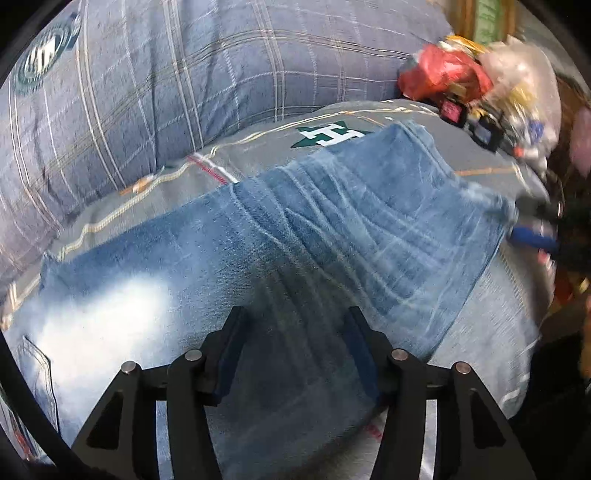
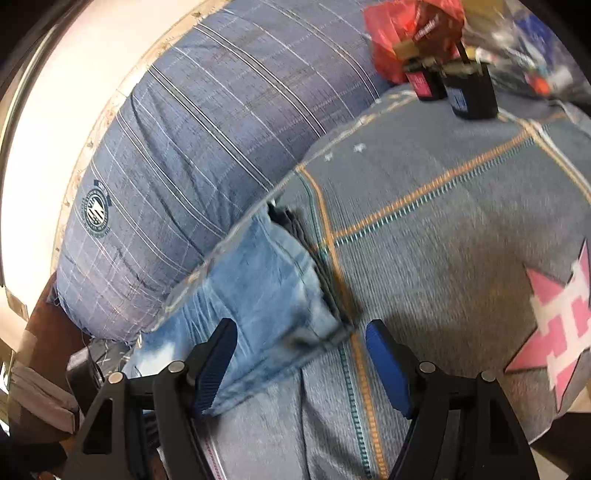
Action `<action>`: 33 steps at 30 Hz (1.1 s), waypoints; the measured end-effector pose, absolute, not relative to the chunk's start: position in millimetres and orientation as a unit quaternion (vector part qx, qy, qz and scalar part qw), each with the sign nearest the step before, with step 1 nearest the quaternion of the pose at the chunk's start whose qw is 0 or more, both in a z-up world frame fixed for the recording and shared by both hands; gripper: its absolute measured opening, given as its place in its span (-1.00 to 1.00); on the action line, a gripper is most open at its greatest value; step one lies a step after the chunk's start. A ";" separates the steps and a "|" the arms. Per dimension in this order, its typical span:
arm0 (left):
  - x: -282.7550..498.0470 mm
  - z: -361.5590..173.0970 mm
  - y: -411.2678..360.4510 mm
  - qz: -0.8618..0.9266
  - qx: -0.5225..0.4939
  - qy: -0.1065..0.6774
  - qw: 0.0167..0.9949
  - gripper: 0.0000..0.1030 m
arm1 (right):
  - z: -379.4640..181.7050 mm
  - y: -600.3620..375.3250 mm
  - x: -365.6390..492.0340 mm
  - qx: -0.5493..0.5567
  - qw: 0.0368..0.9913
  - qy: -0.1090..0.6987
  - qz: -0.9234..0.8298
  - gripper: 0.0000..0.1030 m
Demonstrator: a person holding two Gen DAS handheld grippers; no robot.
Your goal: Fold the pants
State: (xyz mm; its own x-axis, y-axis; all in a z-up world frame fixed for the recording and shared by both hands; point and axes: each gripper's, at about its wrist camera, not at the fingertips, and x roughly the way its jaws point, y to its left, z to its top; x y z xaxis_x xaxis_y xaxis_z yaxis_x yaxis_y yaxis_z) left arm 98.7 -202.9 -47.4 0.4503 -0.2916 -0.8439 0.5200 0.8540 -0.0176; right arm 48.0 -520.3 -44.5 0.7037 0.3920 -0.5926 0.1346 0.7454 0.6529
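Light blue jeans [image 1: 295, 240] lie spread on a grey bedsheet [image 1: 491, 332], one part folded over another. My left gripper [image 1: 295, 321] is open just above the middle of the denim, fingers apart, holding nothing. In the right wrist view the hem end of the jeans [image 2: 258, 295] lies on the sheet [image 2: 443, 240]. My right gripper [image 2: 301, 332] is open, its left finger [image 2: 218, 354] over the denim and its right finger [image 2: 388, 362] over the sheet. The right gripper also shows in the left wrist view at the jeans' right edge [image 1: 532, 236], blurred.
A large blue plaid pillow [image 1: 166, 85] runs along the far side of the bed [image 2: 203, 129]. A red bag [image 2: 406, 33], small dark boxes [image 2: 469, 92] and plastic clutter [image 1: 517, 85] sit at the far right corner. The bed edge drops off at the right.
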 end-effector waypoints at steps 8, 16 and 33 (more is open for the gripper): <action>106.3 -55.4 -214.7 -0.241 0.132 0.462 0.843 0.14 | -64.4 -519.0 54.0 0.424 0.815 0.380 0.112 0.45; 128.6 -28.2 -228.7 -0.266 0.079 0.469 0.839 0.16 | -70.0 -521.4 57.8 0.474 0.797 0.358 0.110 0.44; 162.0 -49.6 -254.4 -0.265 0.080 0.507 0.816 0.17 | -74.0 -524.7 51.6 0.551 0.774 0.303 0.070 0.23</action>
